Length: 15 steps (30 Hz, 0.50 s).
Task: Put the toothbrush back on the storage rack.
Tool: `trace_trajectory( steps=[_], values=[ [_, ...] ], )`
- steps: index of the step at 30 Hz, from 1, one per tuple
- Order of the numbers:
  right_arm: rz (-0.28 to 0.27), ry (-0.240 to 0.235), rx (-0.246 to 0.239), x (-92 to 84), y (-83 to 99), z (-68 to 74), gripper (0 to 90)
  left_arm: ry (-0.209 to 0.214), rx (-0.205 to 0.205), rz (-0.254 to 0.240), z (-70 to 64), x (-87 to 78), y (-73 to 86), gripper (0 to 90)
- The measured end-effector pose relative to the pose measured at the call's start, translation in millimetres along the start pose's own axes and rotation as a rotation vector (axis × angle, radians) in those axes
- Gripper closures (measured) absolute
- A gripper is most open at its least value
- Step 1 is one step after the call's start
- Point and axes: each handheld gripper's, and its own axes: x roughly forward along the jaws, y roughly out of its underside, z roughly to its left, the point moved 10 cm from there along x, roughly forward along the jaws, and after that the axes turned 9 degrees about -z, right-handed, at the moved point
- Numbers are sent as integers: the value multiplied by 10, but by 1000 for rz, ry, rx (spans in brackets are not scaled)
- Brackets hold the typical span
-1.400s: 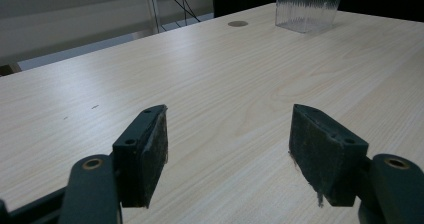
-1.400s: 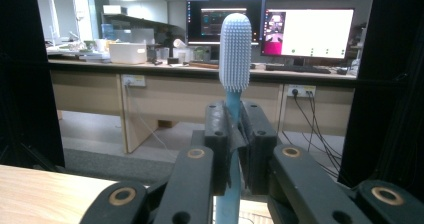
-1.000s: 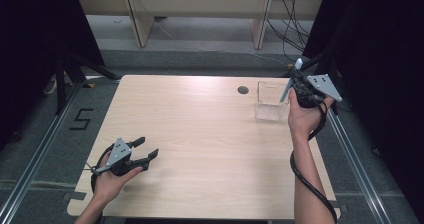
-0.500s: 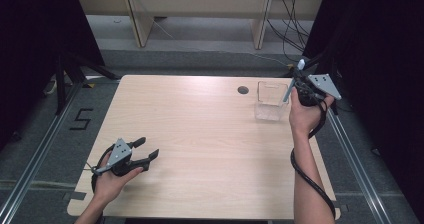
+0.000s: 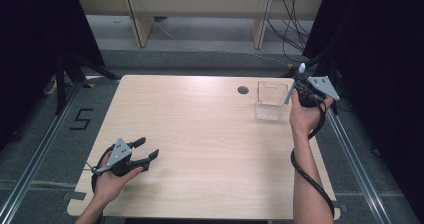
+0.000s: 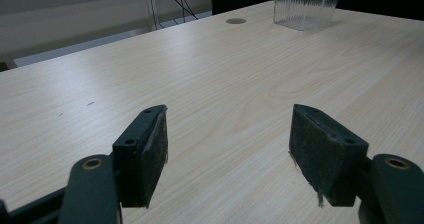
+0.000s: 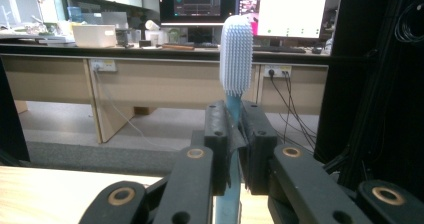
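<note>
My right gripper [image 5: 299,85] is held up at the table's far right, shut on a toothbrush [image 5: 302,68] with a blue handle. Its white bristled head [image 7: 236,54] stands upright above the jaws in the right gripper view [image 7: 233,111]. The handle's lower end slants down beside the right rim of a clear ribbed plastic container [image 5: 271,103], which also shows far off in the left gripper view [image 6: 306,4]. My left gripper [image 5: 149,147] rests low over the near left of the table, open [image 6: 227,144] with nothing between its pads.
The light wooden table [image 5: 200,134] has a round cable hole [image 5: 243,90] left of the container. Desk legs and cables stand on the floor beyond the far edge. Monitors and a long desk [image 7: 150,79] lie behind the toothbrush in the right gripper view.
My right hand has sunk a little with the toothbrush, staying beside the clear container. The left gripper has not moved.
</note>
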Motion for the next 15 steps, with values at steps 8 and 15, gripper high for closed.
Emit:
trace_trajectory(
  steps=[8,15],
  values=[
    [18,-4,-6,-2,113,-8,836,5,-19,-8,-21,19,10,314],
    [34,0,1,-12,217,-27,837,4,-19,-6,-16,19,13,314]
  ],
)
